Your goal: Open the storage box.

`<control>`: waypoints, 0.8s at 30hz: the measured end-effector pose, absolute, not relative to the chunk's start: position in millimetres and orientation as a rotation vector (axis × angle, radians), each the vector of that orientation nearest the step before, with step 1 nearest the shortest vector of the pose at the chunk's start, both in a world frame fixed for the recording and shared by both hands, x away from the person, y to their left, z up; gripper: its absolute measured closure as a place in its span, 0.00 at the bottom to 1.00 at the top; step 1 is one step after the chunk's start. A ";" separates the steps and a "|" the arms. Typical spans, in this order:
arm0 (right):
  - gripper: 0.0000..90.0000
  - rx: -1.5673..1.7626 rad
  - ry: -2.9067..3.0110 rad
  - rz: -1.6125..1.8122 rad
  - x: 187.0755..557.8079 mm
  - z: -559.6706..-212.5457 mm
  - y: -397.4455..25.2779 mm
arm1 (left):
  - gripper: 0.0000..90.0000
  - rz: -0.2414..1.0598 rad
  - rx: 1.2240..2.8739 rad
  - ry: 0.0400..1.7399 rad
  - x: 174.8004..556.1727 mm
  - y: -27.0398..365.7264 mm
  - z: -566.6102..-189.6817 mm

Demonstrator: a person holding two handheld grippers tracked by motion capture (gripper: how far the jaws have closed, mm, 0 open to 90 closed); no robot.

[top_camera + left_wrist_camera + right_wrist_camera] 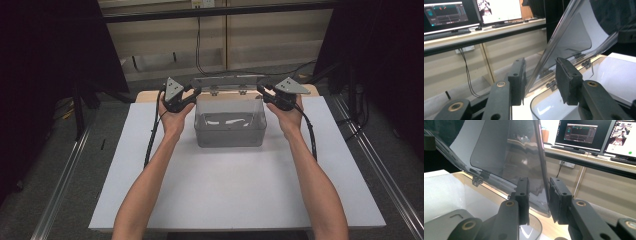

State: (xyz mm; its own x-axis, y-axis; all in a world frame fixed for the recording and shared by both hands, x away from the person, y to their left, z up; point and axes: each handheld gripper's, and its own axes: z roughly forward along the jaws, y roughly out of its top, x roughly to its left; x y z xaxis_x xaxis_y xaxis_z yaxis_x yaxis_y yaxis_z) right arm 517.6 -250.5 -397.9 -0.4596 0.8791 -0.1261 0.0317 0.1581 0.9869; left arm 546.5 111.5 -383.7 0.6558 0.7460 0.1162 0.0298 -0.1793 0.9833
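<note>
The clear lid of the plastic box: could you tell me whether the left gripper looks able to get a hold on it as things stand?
Probably yes. The left gripper already has its open jaws either side of the raised lid edge, with nothing between them and it.

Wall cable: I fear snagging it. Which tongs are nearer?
Left. Left tongs straddle the lid's left edge, almost straight before the cable; right tongs straddle its right edge, farther aside.

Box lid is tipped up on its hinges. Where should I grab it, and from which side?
Grip the lid by its two side edges, left gripper from the left, right gripper from the right. The thin panel stands nearly upright above the clear box, and each edge already sits between open jaws.
</note>
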 end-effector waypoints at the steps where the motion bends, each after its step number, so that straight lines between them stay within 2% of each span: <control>1: 0.78 0.884 1.668 1.395 517.6 -397.9 -250.5 | 0.67 0.731 1.657 0.643 547.2 112.3 -384.6; 9: 0.79 0.893 1.663 1.396 521.4 -395.7 -250.2 | 0.68 0.716 1.658 0.662 557.5 114.7 -392.7; 11: 0.79 0.887 1.664 1.393 521.7 -395.3 -250.6 | 0.68 0.674 1.614 0.690 560.5 114.5 -394.3; 15: 0.79 0.881 1.669 1.391 522.4 -394.9 -250.9 | 0.70 0.713 1.682 0.654 563.8 107.8 -393.1; 24: 0.79 0.883 1.657 1.393 525.1 -395.2 -250.7 | 0.78 0.713 1.685 0.658 569.1 103.9 -394.0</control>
